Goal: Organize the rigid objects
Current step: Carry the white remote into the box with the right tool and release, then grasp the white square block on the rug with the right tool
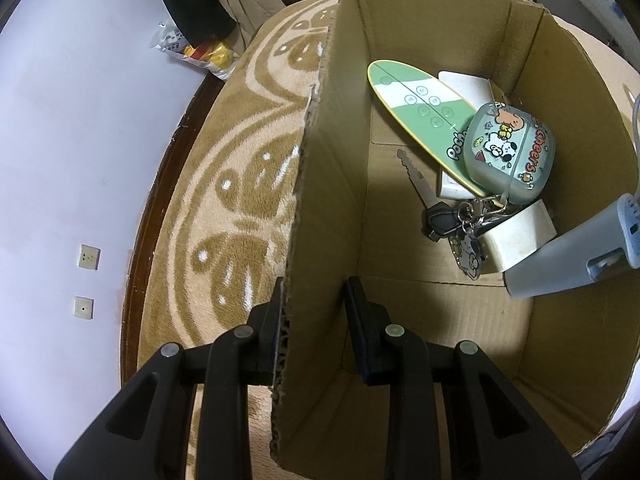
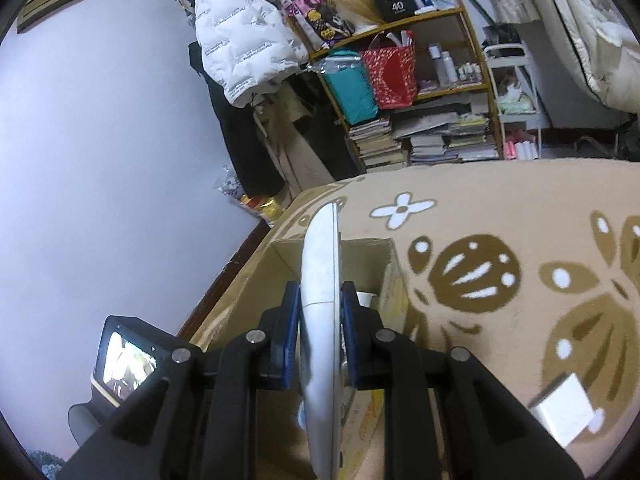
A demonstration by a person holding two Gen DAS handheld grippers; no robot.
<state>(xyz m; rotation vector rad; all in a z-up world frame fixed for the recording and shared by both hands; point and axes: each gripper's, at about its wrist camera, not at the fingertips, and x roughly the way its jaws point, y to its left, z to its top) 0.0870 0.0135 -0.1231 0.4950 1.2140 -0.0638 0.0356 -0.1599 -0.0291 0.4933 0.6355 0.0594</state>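
1. The right gripper (image 2: 320, 316) is closed on a slim silver-grey remote control (image 2: 320, 280), which is clamped edge-on between the blue pads (image 2: 291, 332), roughly at mid-length, with its far end projecting forward beyond the fingertips.
2. The left gripper (image 1: 314, 320) is closed on the near wall of an open cardboard box (image 1: 328, 208); one finger is seen outside the wall and one inside it.
3. The remote control is held in the air above the box. In the left wrist view its grey body (image 1: 572, 256) enters from the right, over the box's interior and clear of the floor of the box.
4. The remote is judged to be light, stiff and smooth-shelled, so a twist in the grip is possible. A hold across the narrow sides near the middle, as shown, is judged the most balanced.
5. Already lying in the box are a green and white miniature skateboard deck (image 1: 420, 108), a cartoon-printed earbud case (image 1: 508, 152), a bunch of keys (image 1: 444, 208) and a white block (image 1: 520, 236).
6. The box stands on a beige blanket with brown leaf patterns (image 2: 500, 280). A small white box (image 2: 564, 412) lies on it, well apart from the cardboard box.
7. The right gripper is angled moderately downward towards the box opening, while the left gripper is pointed steeply down and is judged to be steadying the box.
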